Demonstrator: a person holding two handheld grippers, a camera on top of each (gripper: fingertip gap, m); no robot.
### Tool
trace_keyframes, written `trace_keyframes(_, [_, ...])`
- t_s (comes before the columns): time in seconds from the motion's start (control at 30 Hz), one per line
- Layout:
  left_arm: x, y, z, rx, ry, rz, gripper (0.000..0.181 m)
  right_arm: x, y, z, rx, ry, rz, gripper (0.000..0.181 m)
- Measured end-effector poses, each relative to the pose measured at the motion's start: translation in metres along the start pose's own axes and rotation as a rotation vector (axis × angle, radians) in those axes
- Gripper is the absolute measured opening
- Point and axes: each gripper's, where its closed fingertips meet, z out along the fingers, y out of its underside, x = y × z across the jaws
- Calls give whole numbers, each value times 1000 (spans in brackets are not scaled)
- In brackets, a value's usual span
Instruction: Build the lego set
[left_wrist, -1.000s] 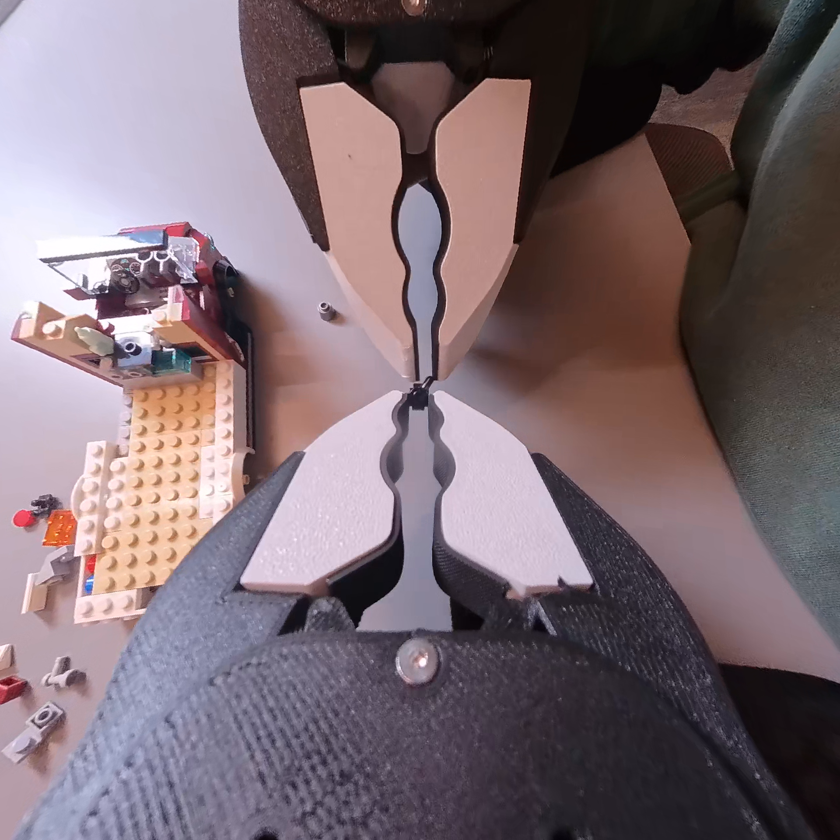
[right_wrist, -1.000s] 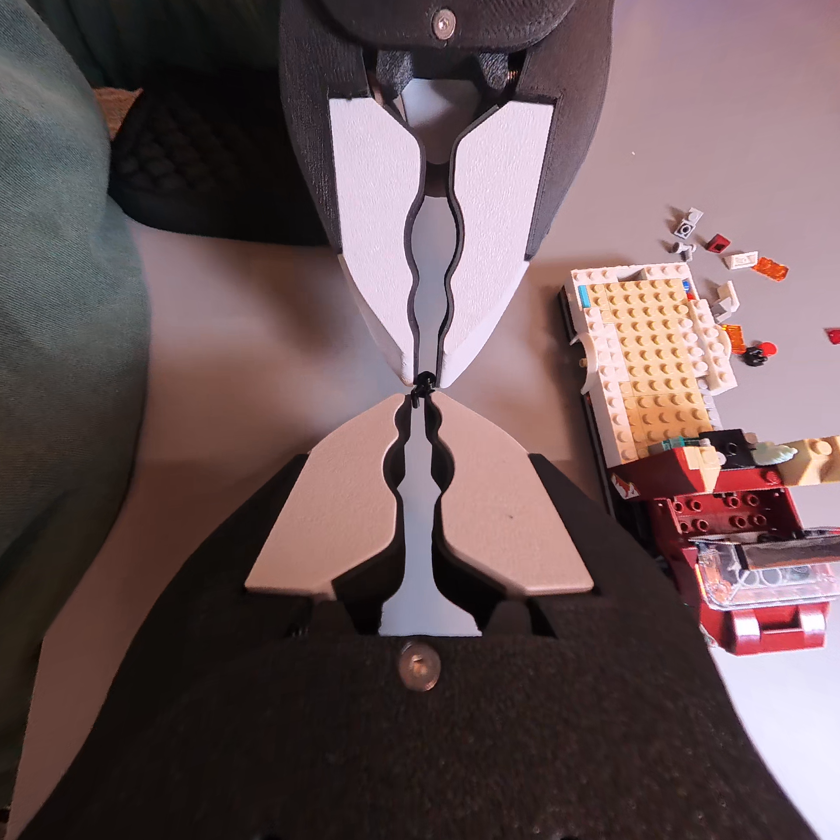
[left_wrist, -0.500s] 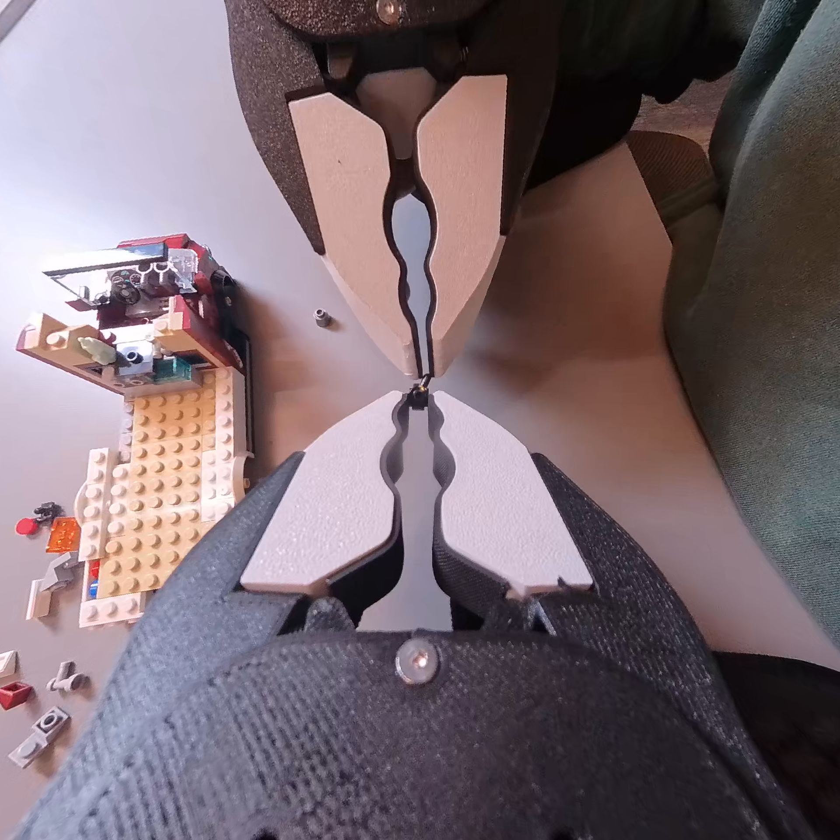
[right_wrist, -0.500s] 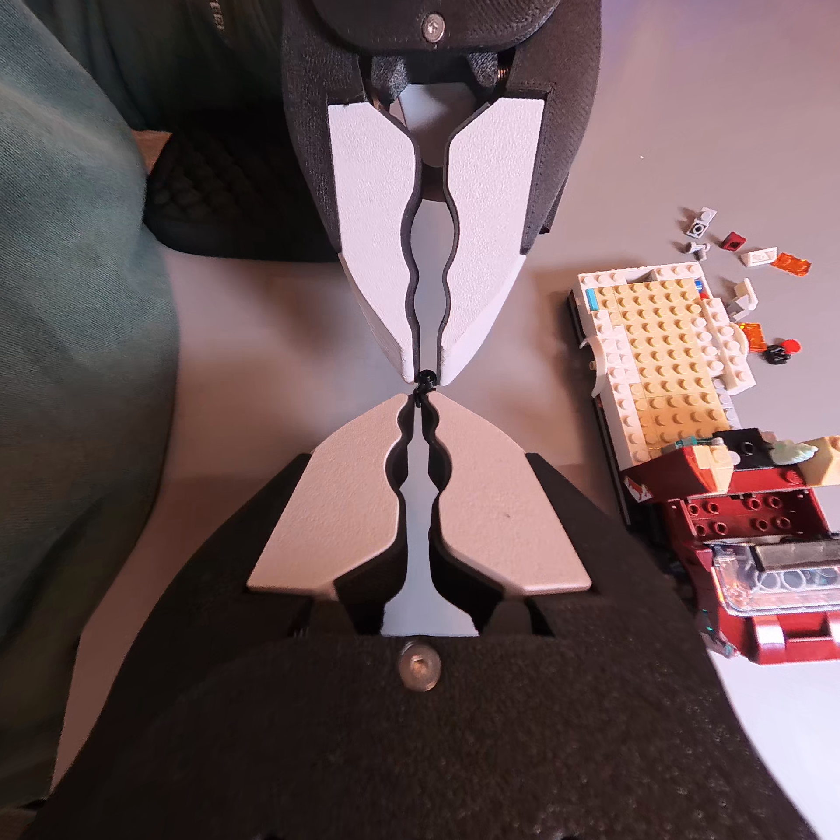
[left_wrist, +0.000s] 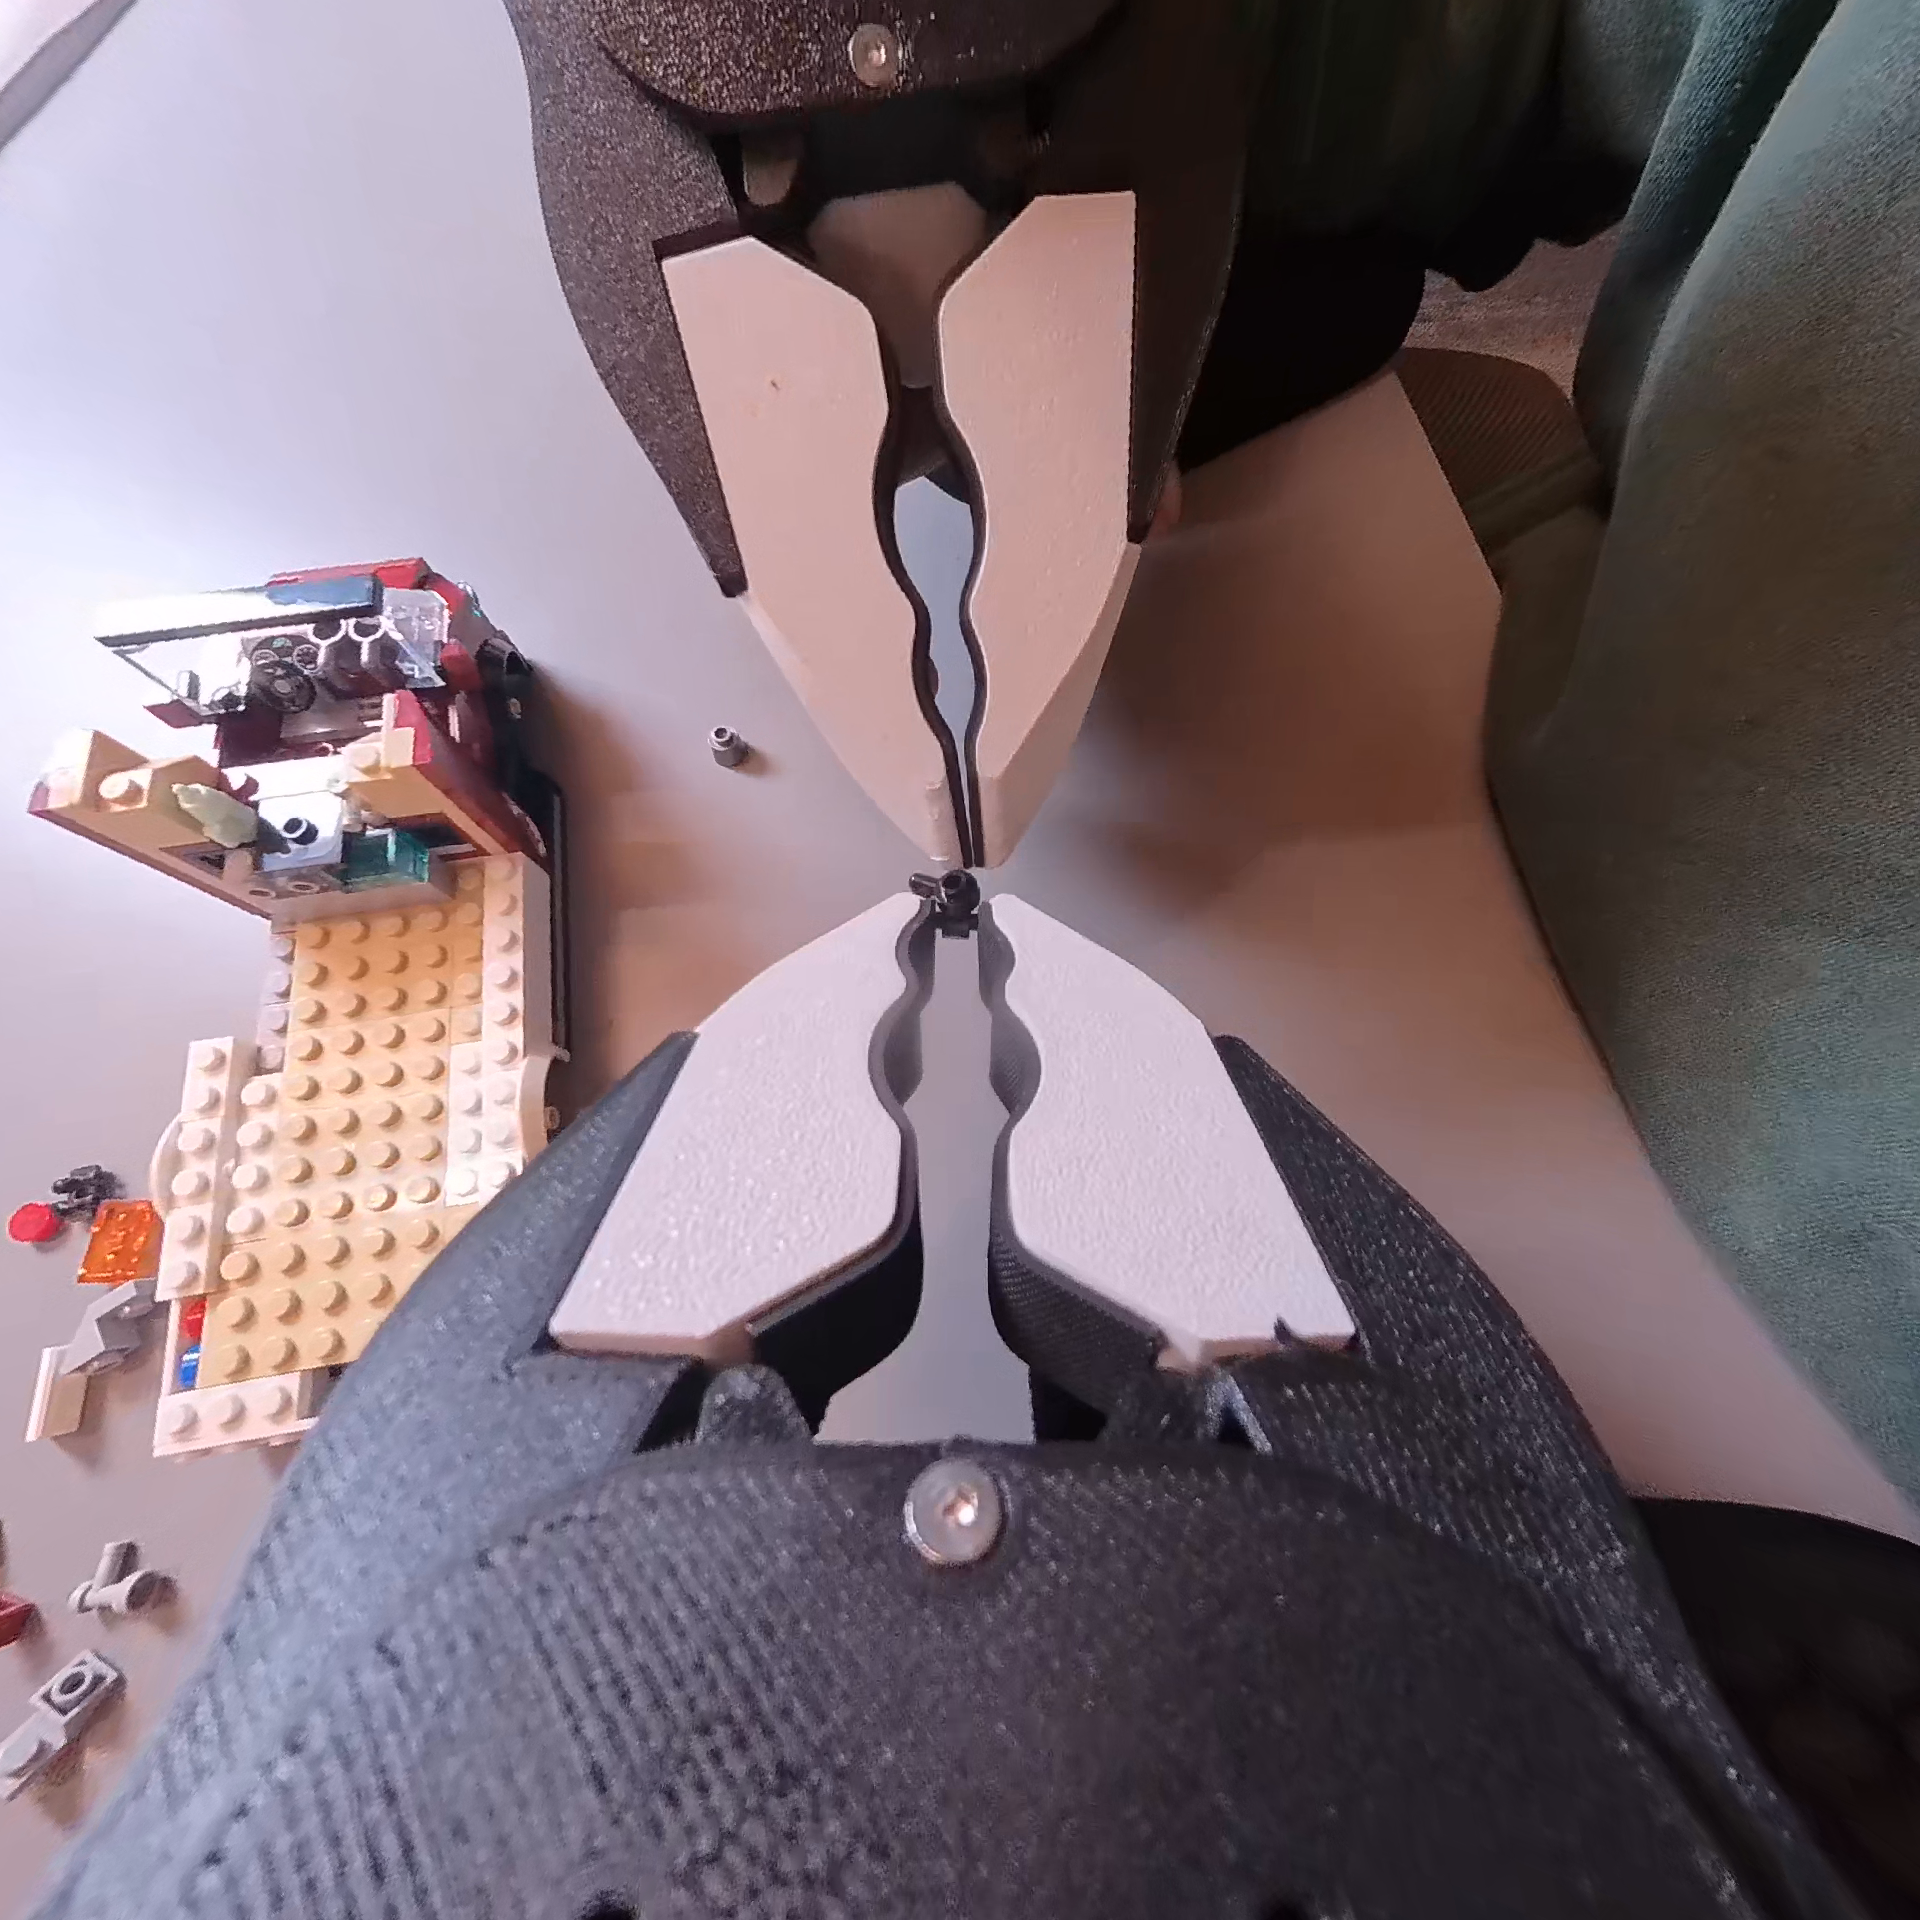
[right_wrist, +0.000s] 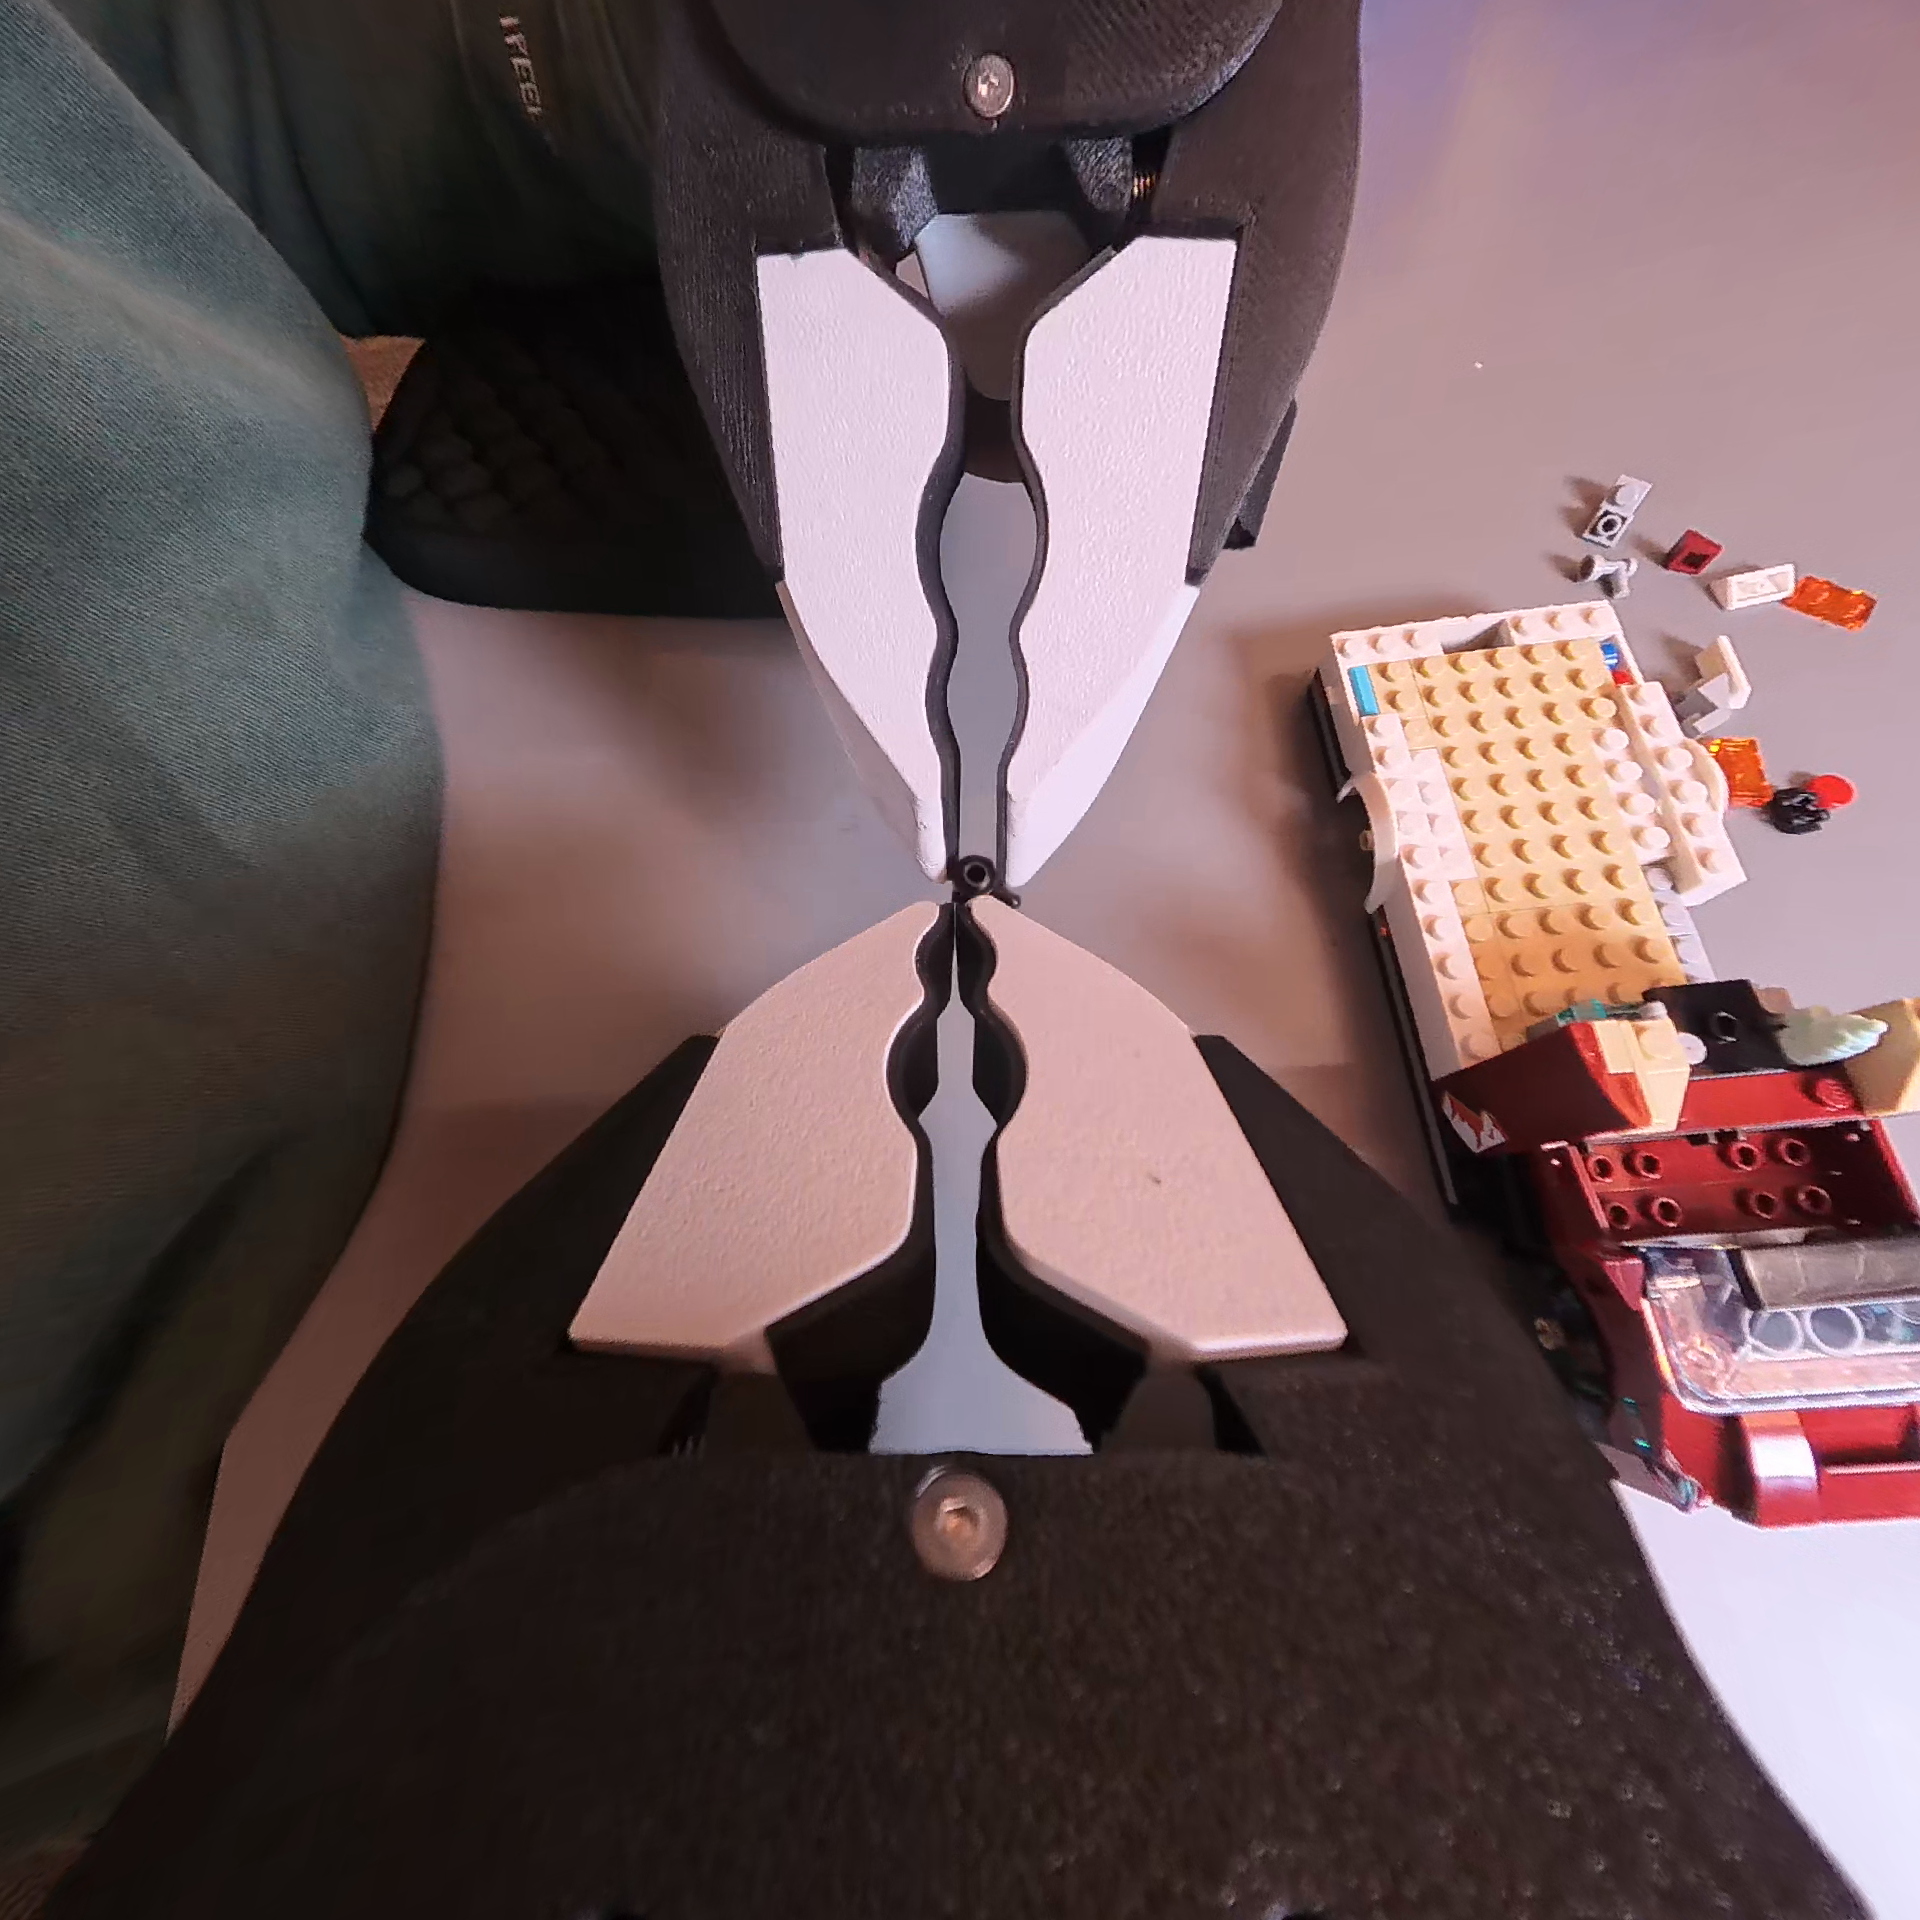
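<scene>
Lego model (left_wrist: 343, 1049), partly built, lies on the grey table (left_wrist: 312, 312): tan studded deck edged with white plates, a dark red cab section (right_wrist: 1704, 1247) at one end under a clear windscreen piece (right_wrist: 1787, 1340). It sits well off to the side of both grippers.

Left gripper (left_wrist: 948, 920): white fingers nearly together, pinching a small black lego piece (left_wrist: 945, 896) at the very tips. A narrow gap stays between the fingers behind the tips. The piece sticks out past the tips, with a short bar to one side.

Right gripper (right_wrist: 958, 914): fingers pressed tight together at the tips, tip to tip with the left gripper. In the left wrist view its tips sit just beside the black piece, seemingly a hair apart; in the right wrist view they look to be touching it. Cannot tell whether anything is caught between the right fingers.

Both grippers hang above the table, near its edge.

Loose parts on the table:
- small grey round stud (left_wrist: 730, 744), alone, between the model and the grippers
- transparent orange tile (left_wrist: 123, 1242), red round piece (left_wrist: 31, 1223) and a small black part (left_wrist: 83, 1188), just beside the white edge of the deck
- grey and white small plates and brackets (right_wrist: 1621, 520), a dark red slope (right_wrist: 1694, 551), a second orange tile (right_wrist: 1834, 601), scattered beyond the deck's far end

No container in view; all parts lie bare on the tabletop.

A green-clothed person (right_wrist: 156, 831) fills the edge past the table.
</scene>
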Motion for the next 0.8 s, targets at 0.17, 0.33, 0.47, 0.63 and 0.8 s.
trace_keyframes(0.17, [-1, 0, 1, 4, -6, 4, 8, 1, 0, -2, 0, 7, -5, 4])
trace_keyframes(0.33, [1, -4, 0, 19, -7, 21, 7, 5, -4, -7, 50, -4, -1, 16])
trace_keyframes(0.47, [2, -8, -1, 36, -13, 37, 7, 3, -3, -3, 68, -52, 27, 17])
trace_keyframes(0.63, [0, -8, -2, 34, -39, 44, 7, 3, -6, -3, 89, -59, 53, 10])
trace_keyframes(0.8, [-6, -6, -3, 34, -82, 19, 8, 10, -5, -3, 62, 5, 64, 10])
